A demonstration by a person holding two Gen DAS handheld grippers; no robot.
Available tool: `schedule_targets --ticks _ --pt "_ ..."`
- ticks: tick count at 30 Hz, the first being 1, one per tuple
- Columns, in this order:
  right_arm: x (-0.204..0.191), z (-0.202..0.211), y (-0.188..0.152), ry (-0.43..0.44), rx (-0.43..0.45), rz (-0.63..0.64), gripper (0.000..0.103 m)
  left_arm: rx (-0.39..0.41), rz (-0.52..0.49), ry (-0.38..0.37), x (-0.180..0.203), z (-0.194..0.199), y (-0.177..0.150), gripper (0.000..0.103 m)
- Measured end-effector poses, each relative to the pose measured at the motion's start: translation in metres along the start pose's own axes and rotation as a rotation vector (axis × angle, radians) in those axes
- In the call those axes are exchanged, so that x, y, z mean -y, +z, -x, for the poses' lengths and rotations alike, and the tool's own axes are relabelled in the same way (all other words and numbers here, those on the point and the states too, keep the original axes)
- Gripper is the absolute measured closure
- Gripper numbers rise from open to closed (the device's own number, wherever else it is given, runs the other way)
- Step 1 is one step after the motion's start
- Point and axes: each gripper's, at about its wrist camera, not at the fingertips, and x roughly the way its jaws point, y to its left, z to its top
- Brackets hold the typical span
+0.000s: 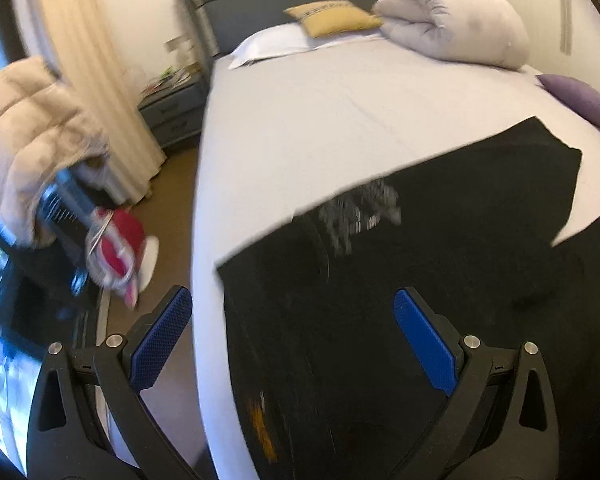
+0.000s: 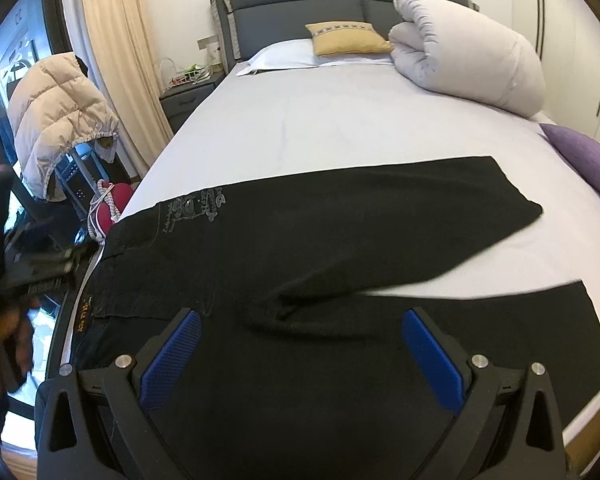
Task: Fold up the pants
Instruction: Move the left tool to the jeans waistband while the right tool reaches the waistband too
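Black pants lie spread flat across the foot of the bed, waistband at the left edge, the two legs splayed toward the right. A grey embroidered pocket patch shows near the waist. My right gripper hovers open over the crotch area, blue pads wide apart with nothing between them. In the left wrist view the same pants fill the lower right, blurred. My left gripper is open above the waistband corner at the bed's left edge. The left tool and a hand appear blurred at the far left.
The lilac-sheeted bed carries a rolled white duvet, a yellow cushion, a white pillow and a purple cushion. Left of the bed stand a nightstand, a cream curtain, a puffer jacket and a red bag.
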Motion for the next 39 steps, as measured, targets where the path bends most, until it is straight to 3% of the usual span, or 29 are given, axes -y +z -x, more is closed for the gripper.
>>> schedule_targets --ticks 4,8,15,16,18,21,25,27,30,32,37,39 --pt "0.008 -0.021 0.012 0.020 -0.023 0.009 0.000 -0.034 -0.068 -0.129 -0.020 -0.061 0.043 0.001" --pt "0.016 -0.041 0.024 0.035 -0.033 0.033 0.000 -0.159 -0.149 -0.258 -0.040 -0.129 0.065 0.027" --pt "0.020 -0.070 0.042 0.063 -0.050 0.071 0.001 -0.301 -0.197 -0.424 -0.055 -0.192 0.074 0.031" --pt "0.019 -0.074 0.045 0.068 -0.053 0.081 0.003 -0.323 -0.198 -0.443 -0.056 -0.198 0.074 0.035" --pt "0.014 -0.080 0.049 0.087 -0.056 0.115 0.006 -0.373 -0.207 -0.473 -0.056 -0.214 0.072 0.051" --pt "0.006 -0.088 0.056 0.117 -0.062 0.159 0.010 -0.439 -0.236 -0.482 -0.054 -0.231 0.068 0.053" --pt "-0.002 -0.095 0.066 0.164 -0.067 0.199 0.019 -0.478 -0.191 -0.512 -0.061 -0.244 0.074 0.057" --pt "-0.008 -0.100 0.071 0.200 -0.071 0.228 0.022 -0.496 -0.172 -0.528 -0.064 -0.249 0.076 0.068" --pt "-0.018 -0.108 0.081 0.248 -0.081 0.288 0.028 -0.498 -0.148 -0.542 -0.072 -0.249 0.079 0.088" --pt "-0.023 -0.112 0.089 0.275 -0.080 0.336 0.028 -0.461 -0.119 -0.555 -0.075 -0.240 0.074 0.093" --pt "-0.043 -0.131 0.120 0.337 -0.101 0.472 0.028 -0.327 -0.035 -0.554 -0.082 -0.206 0.061 0.097" --pt "-0.056 -0.143 0.135 0.335 -0.114 0.555 0.034 -0.280 -0.036 -0.533 -0.080 -0.191 0.057 0.097"
